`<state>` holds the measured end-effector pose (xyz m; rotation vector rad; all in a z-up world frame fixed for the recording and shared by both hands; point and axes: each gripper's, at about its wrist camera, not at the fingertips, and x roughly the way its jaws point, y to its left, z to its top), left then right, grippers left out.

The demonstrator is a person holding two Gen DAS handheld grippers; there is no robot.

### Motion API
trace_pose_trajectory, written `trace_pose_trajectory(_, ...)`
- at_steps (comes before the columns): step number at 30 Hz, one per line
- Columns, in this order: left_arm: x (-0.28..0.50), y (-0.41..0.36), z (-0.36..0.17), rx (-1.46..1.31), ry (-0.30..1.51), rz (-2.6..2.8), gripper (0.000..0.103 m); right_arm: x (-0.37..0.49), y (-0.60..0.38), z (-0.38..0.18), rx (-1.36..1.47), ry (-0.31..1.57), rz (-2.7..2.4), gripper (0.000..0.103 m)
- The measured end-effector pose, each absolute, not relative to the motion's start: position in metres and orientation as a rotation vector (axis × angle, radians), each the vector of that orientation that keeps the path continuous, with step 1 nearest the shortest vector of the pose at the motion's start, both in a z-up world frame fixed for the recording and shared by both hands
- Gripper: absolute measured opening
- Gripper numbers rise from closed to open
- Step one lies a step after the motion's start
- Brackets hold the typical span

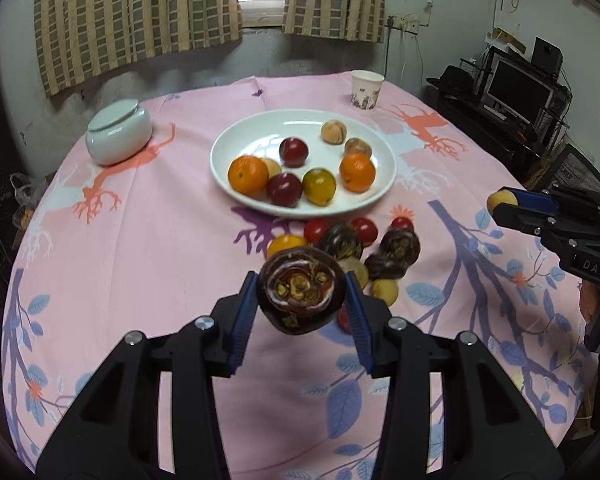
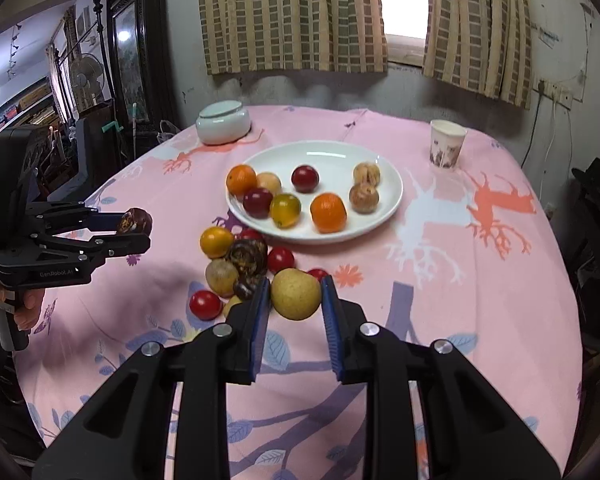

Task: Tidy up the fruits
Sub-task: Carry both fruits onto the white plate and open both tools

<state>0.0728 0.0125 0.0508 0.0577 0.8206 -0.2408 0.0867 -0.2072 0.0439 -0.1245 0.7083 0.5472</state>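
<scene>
My left gripper (image 1: 301,300) is shut on a dark brown mottled fruit (image 1: 300,290) and holds it above the pink tablecloth; it also shows at the left of the right wrist view (image 2: 140,226). My right gripper (image 2: 295,296) is shut on a yellow-brown round fruit (image 2: 295,294), lifted near the loose pile; it shows at the right of the left wrist view (image 1: 500,206). A white plate (image 1: 236,136) holds several fruits: oranges, dark red plums, brown ones. A loose pile of fruits (image 2: 240,260) lies on the cloth in front of the plate.
A white lidded jar (image 1: 118,132) stands at the back left of the round table. A paper cup (image 1: 366,89) stands at the back right. Curtains and a wall are behind the table; a desk with a monitor (image 1: 516,88) stands at the right.
</scene>
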Motion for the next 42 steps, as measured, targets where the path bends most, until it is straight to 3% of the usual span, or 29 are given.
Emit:
trace_pose_trajectory(12,0.147,-0.007,0.072,0.034,0.801,-0.271,0.044,0.16,-0.182,0.065,-0.116,0.684,0.566,0.027)
trace_pose_trajectory(30,0.251,-0.003,0.022,-0.03,0.886,-0.181,0.044,0.26,-0.148,0.002,-0.05,0.81,0.522,0.027)
trace_pose_trajectory(31,0.253,-0.004,0.022,-0.024,0.881,-0.172,0.045,0.263,-0.146,-0.001,-0.046,0.825,0.524,0.027)
trace_pose_trajectory(33,0.256,-0.005,0.022,-0.031,0.875,-0.161,0.066,0.267,-0.141,-0.008,-0.047,0.856,0.517,0.028)
trace_pose_trajectory(40,0.241,-0.006,0.037,-0.007,0.834,-0.16,0.072,0.253,-0.15,-0.003,-0.034,0.845,0.511,0.032)
trace_pose_trajectory(41,0.237,-0.006,0.039,-0.005,0.831,-0.161,0.072,0.25,-0.153,-0.001,-0.031,0.842,0.515,0.035)
trace_pose_trajectory(42,0.232,-0.005,0.042,-0.004,0.828,-0.162,0.072,0.246,-0.156,0.001,-0.027,0.838,0.513,0.045)
